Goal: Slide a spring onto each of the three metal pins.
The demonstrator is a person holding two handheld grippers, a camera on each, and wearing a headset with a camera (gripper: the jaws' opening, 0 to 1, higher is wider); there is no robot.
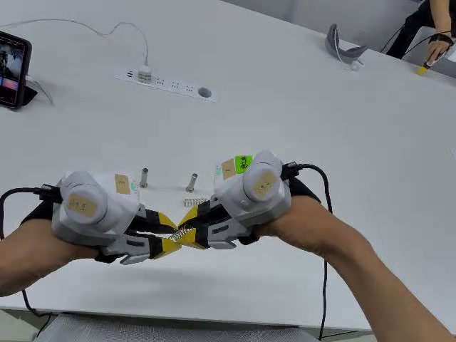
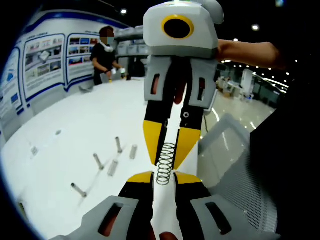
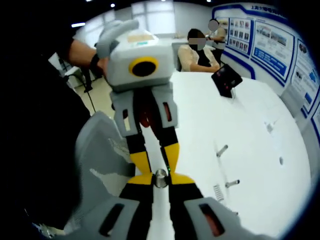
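Because the spring [image 2: 166, 162] is a light, open coil that squashes and rolls easily, I judge it best pinched gently across its sides near one end, leaving the bore free for a pin. It sits above the table's [image 1: 299, 121] near edge, between the meeting tips of both tools. My left gripper [image 2: 163, 179] is closed to coil width on its near end. My right gripper [image 3: 161, 179] is equally narrow, but I cannot tell whether it clamps. Two pins [image 1: 144, 177] stand just beyond.

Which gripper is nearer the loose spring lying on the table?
Right. The right gripper hangs just on the near side of the loose spring; the left gripper is farther off, to its left.
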